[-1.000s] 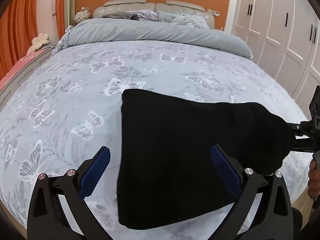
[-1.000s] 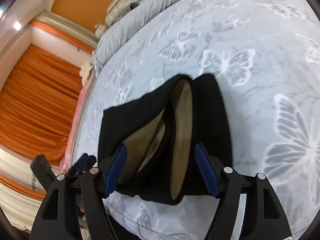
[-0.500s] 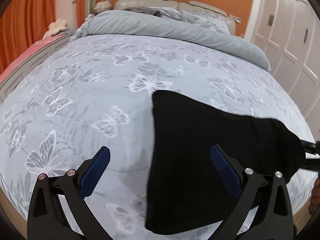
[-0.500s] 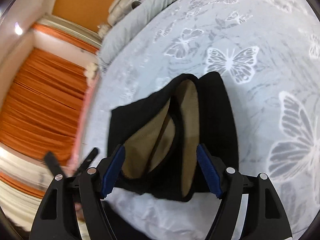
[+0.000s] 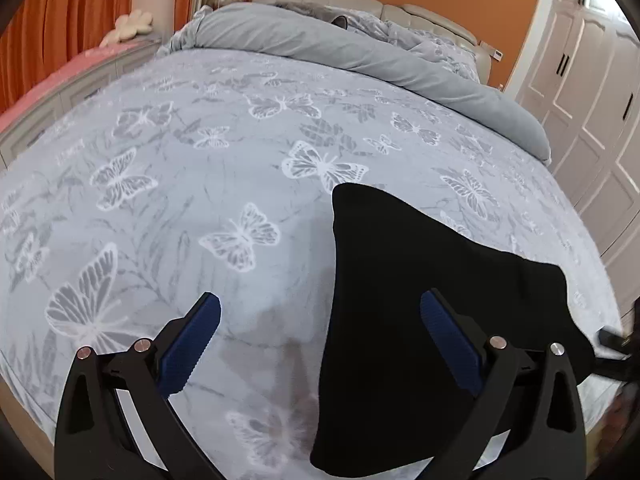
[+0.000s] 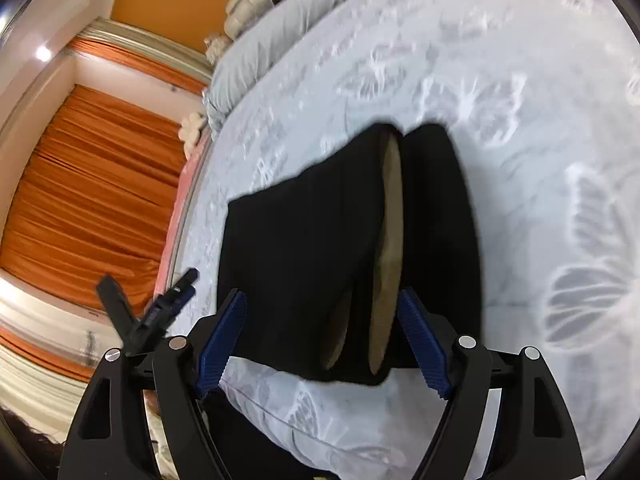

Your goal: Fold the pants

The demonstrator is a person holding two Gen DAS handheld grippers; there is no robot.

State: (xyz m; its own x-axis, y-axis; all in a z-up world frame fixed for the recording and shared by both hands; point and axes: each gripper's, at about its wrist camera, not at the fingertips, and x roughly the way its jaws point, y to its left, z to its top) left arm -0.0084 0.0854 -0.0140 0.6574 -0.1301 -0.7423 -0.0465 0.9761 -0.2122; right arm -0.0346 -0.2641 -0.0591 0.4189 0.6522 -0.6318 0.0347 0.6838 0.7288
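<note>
The black pants [image 5: 420, 288] lie folded into a compact bundle near the foot edge of the bed [image 5: 200, 152]. In the right wrist view the pants [image 6: 304, 248] show a tan lining at their open end. My left gripper [image 5: 320, 340] is open and empty above the bedspread, its right finger over the pants' left part. My right gripper [image 6: 322, 340] is open and empty, hovering just in front of the bundle's open end. The left gripper [image 6: 160, 312] also shows in the right wrist view at the lower left.
A grey duvet [image 5: 360, 52] and pillows lie bunched at the headboard. Orange curtains [image 6: 88, 200] hang on the left side. White wardrobe doors [image 5: 592, 80] stand to the right. The bed's foot edge [image 6: 320, 420] is right below the grippers.
The left gripper has swung left, so the pants now sit to its right. The right gripper has shifted; the pants' open end has flattened and shows less tan lining.
</note>
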